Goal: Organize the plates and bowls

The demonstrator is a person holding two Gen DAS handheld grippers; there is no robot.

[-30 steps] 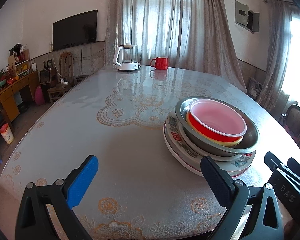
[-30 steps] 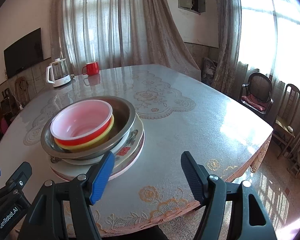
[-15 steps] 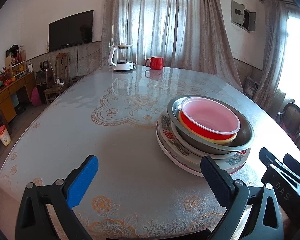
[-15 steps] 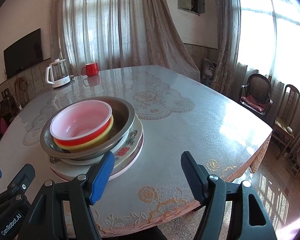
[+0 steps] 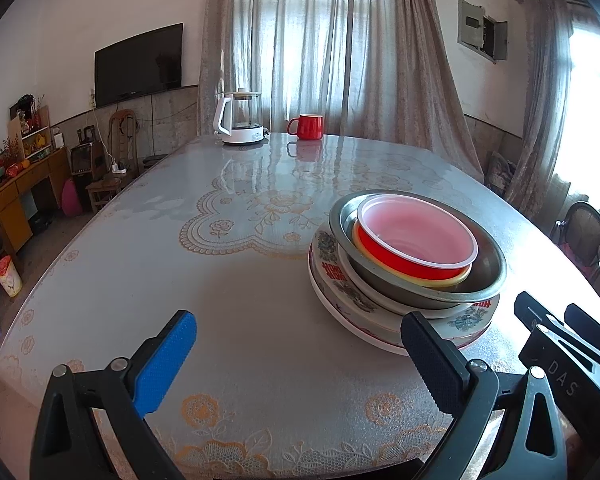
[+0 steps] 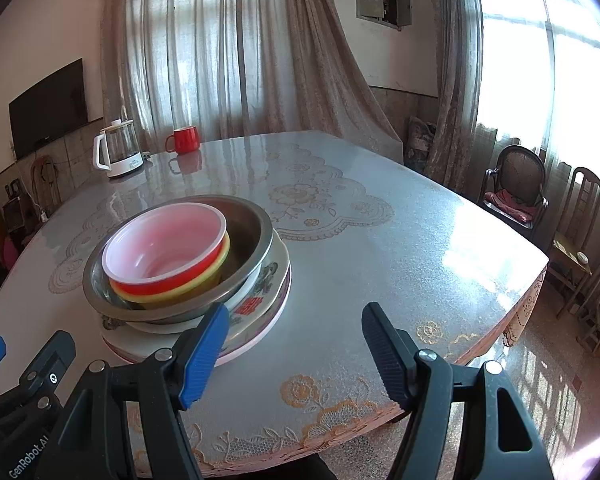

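Near the table's [image 5: 240, 312] front edge, the stack of plates and bowls [image 5: 408, 264] sits between both grippers. Left gripper [image 5: 300, 356] and right gripper [image 6: 296, 344] hover released, holding nothing, with bare tabletop stretching toward the kettle [image 5: 240, 120] and red mug [image 5: 306, 127].

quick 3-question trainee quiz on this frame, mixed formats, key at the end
1. True or false: the red bowl sits directly on the table.
2. Multiple choice: the left tongs and right tongs are A) both open, empty; B) both shut; C) one holding a plate.
3. Fill in: beside the kettle at the far edge stands a red ____.

Key: 1 false, it nests in a yellow bowl inside the metal bowl on stacked plates; 2 A; 3 mug.
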